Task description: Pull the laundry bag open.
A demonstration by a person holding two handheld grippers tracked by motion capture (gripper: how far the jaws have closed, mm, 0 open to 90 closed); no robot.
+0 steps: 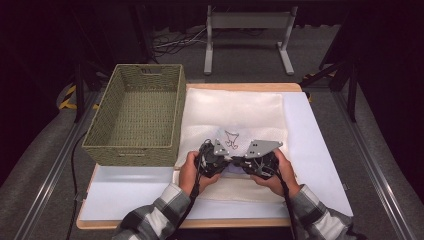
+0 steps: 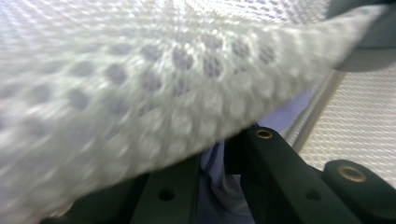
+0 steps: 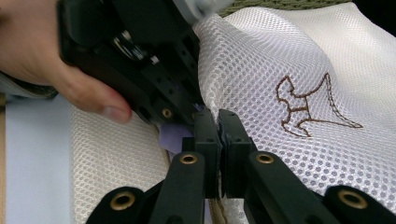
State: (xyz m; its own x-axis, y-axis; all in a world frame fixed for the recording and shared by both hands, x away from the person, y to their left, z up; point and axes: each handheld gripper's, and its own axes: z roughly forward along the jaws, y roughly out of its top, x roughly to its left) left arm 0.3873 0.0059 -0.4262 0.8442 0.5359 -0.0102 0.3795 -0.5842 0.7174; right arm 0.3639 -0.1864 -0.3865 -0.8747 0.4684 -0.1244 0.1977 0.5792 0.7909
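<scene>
A white mesh laundry bag [image 1: 235,120] lies flat on the pale sheet [image 1: 320,165] that covers the wooden table [image 1: 100,223], its far edge near the table's back edge and its near edge towards the person. A small brown embroidered outline [image 1: 231,139] marks the mesh just beyond the 2 grippers. In the right gripper view the same embroidery [image 3: 308,108] sits to the right of the jaws.

The left gripper [image 1: 214,159] and the right gripper [image 1: 260,161] meet nose to nose over the bag's near part, each in one hand, with plaid sleeves coming in from the bottom edge. The right gripper [image 3: 217,122] has its 2 black jaws pressed together on a fold of the mesh at the bag's edge, with a strip of lilac lining [image 3: 173,135] showing just to their left. The left gripper [image 3: 140,70] comes in from the upper left of that view and touches the same raised fold, a thumb [image 3: 100,105] resting on its body.

In the left gripper view the jaws [image 2: 219,158] stand nearly closed, with lilac fabric [image 2: 224,186] between them and a lifted flap of mesh [image 2: 140,107] lying blurred across the top; whether the pads actually pinch it I cannot tell.

A green woven basket [image 1: 137,117] stands to the left of the bag, its side just beside the bag's left edge.
</scene>
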